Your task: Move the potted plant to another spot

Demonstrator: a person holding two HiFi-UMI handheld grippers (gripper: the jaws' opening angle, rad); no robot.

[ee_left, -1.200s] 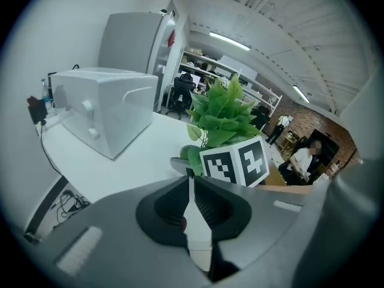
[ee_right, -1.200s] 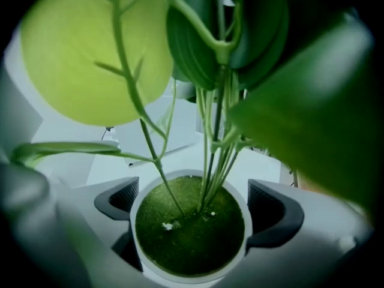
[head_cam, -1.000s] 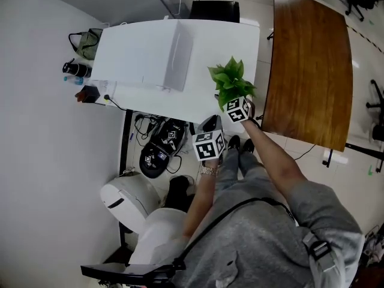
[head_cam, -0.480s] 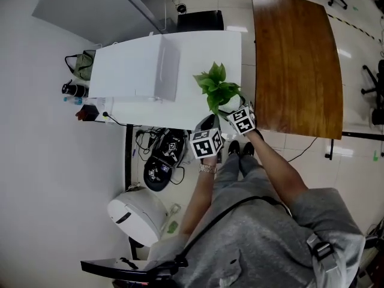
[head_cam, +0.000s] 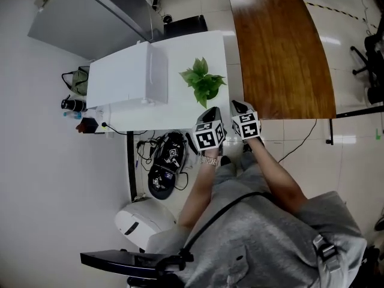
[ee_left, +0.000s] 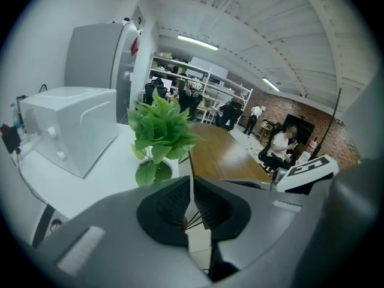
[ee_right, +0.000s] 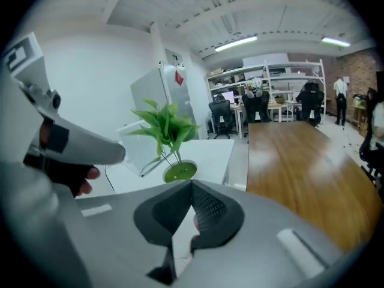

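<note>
The potted plant (head_cam: 203,83), green leaves in a small white pot, stands on the white table (head_cam: 180,110) near its front right corner. Both grippers hang off the table's front edge, clear of the pot. My left gripper (head_cam: 211,113) is shut with nothing between its fingers, and so is my right gripper (head_cam: 238,107). In the left gripper view the plant (ee_left: 159,131) stands just beyond the shut left gripper (ee_left: 192,182). In the right gripper view the plant (ee_right: 169,131) rises past the shut right gripper (ee_right: 192,188), with the left gripper (ee_right: 66,146) at the left.
A white box-shaped appliance (head_cam: 123,77) takes up the table's left half. A long wooden table (head_cam: 279,47) adjoins on the right. Bags and cables (head_cam: 165,164) lie on the floor under the table; a white round bin (head_cam: 135,224) stands nearer. A grey cabinet (head_cam: 90,17) is behind.
My right gripper was at the plant's pot; it has let go, shut empty and drawn back towards me. The left gripper also pulled back. The plant stays on the table.
</note>
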